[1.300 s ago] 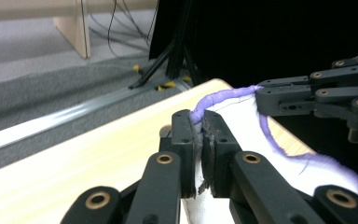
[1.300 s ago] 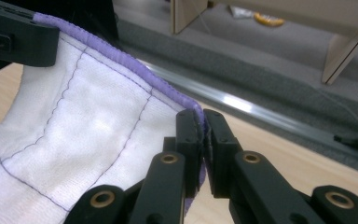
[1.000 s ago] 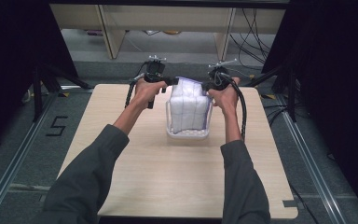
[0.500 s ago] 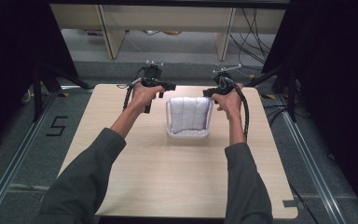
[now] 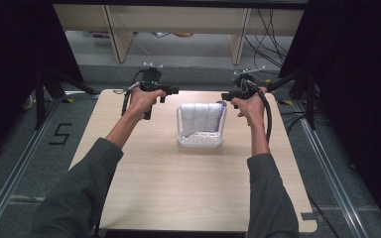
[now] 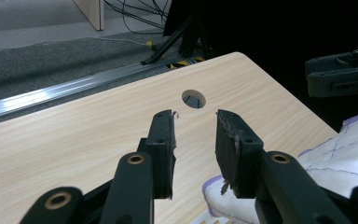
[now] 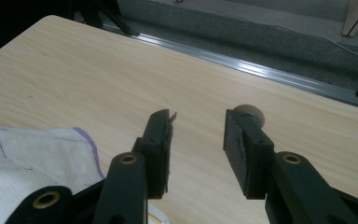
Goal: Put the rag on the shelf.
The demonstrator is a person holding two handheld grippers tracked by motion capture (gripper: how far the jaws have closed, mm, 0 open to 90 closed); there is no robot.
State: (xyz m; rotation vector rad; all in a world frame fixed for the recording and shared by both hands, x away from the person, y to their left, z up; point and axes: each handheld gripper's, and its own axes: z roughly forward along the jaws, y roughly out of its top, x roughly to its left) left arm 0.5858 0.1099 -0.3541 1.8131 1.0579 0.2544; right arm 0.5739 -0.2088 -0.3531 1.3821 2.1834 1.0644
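While both hands hang back at the far end of the table (image 5: 144, 188), quick stock of what's here:

Item 1, towel (image 5: 203, 119): white, purple stitching, folded, sitting inside the clear basket (image 5: 199, 140) at mid-table, far half. Top of towel stands above the rim. Judged status: loading step looks done, towel is in and nothing holds it. Left to do, prob. only pulling the hands away; can't tell if more is meant to follow.

Item 2, left gripper (image 5: 171, 90): just beside the basket's far-left corner, w/ jaws apart, having just been opening. Nothing between them; in the left gripper view bare wood and a round cable hole (image 6: 193, 99) show through the gap, towel edge (image 6: 340, 149) lies off to the side and below, not pinched.

Item 3, right gripper (image 5: 226, 96): near the basket's far-right corner, jaws likewise parted after just opening, approx. same gap. Empty; right gripper view has plain tabletop between the pads, towel (image 7: 32, 154) off to one side, apart from the jaw.

Item 4, surroundings: grey floor, cables, shelf legs beyond the table.
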